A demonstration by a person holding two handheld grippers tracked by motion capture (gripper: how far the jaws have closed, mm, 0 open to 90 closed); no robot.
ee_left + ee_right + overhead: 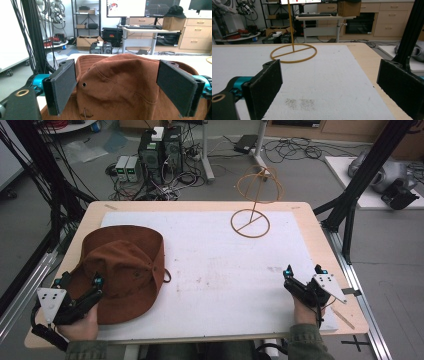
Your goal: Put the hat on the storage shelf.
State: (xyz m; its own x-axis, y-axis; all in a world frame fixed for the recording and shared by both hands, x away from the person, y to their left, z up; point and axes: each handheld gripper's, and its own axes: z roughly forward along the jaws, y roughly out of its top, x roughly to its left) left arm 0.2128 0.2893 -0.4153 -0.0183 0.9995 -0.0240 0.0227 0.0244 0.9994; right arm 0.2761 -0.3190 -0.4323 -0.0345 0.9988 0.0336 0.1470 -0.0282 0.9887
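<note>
A brown brimmed hat (122,270) lies crown up on the white mat (215,265) at the table's left. My left gripper (79,282) hovers at the hat's near edge, jaws open wide; in the left gripper view the hat's crown (120,85) rises between and beyond the two pads without touching them. A thin golden wire hat stand (252,205) with a round base ring (293,53) stands at the far right of the mat. My right gripper (303,271) rests open at the near right, over bare mat, with nothing between its jaws.
The wooden table (320,250) edge runs close to the right gripper's right side. Black frame posts (357,185) rise at the right and left of the table. Computers and cables (160,155) sit on the floor beyond the far edge.
</note>
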